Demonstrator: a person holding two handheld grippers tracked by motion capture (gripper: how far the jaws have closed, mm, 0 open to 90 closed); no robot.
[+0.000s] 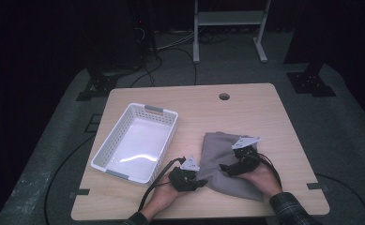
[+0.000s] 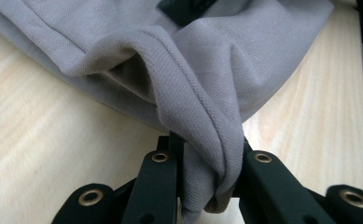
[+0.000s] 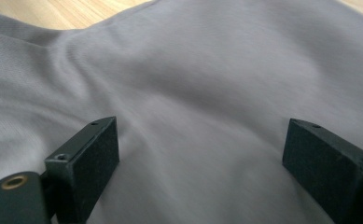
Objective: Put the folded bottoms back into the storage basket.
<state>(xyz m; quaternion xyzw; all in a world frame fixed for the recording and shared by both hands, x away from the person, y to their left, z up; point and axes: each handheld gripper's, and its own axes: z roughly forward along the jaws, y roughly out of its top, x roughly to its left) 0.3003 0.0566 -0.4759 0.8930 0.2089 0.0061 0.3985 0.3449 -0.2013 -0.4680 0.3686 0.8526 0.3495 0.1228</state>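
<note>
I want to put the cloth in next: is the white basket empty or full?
Empty. The high view shows the white basket with its bare floor and nothing inside.

The grey garment is a matt knit cloth with a fine ribbed weave and a stitched hem. The surface is pale wood-grain laminate, smooth with a faint sheen. The basket is glossy white perforated plastic. The left tool is matt black plastic with brass-coloured rivets.
</note>
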